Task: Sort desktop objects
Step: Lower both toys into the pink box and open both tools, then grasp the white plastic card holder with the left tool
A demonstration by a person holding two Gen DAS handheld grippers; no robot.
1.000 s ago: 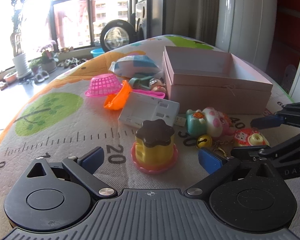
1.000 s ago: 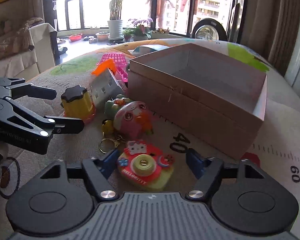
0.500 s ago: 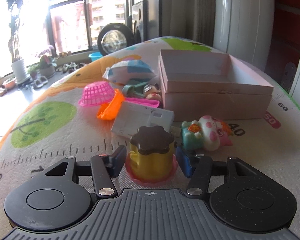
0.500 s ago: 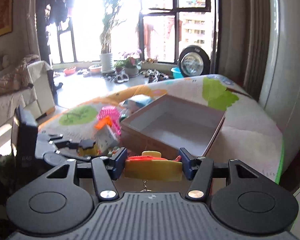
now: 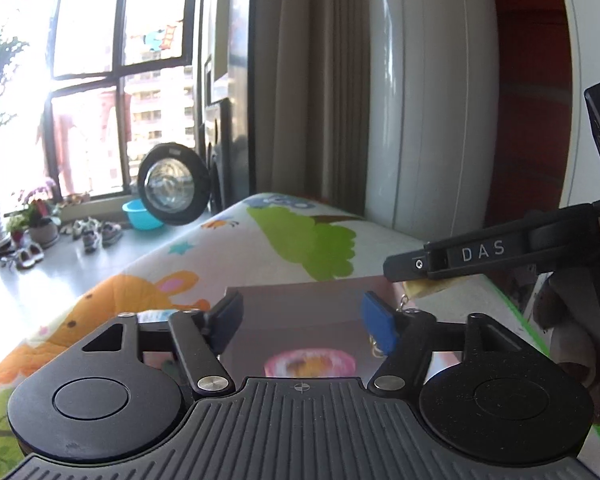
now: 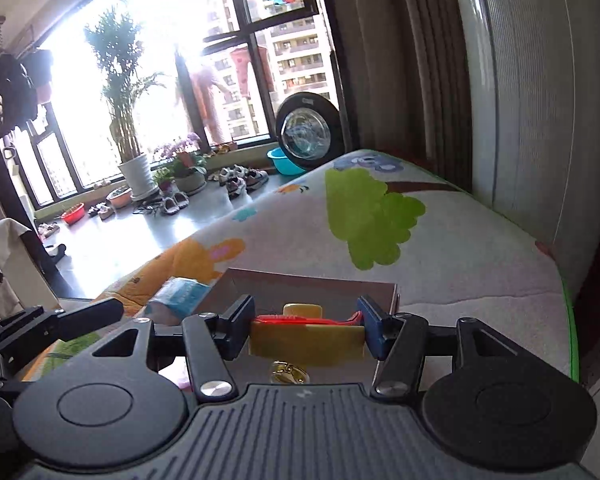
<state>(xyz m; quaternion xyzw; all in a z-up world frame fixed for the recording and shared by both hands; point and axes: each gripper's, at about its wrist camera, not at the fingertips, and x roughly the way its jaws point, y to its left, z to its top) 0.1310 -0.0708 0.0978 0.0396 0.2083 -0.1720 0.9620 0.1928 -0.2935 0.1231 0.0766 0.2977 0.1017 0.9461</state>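
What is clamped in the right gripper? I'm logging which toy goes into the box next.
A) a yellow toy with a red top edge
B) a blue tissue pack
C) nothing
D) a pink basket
A: in the right wrist view, the right gripper presses on both sides of the yellow toy above the box.

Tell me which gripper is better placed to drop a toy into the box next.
Right. The right gripper clamps the yellow toy camera over the box; the left gripper, opening, holds nothing.
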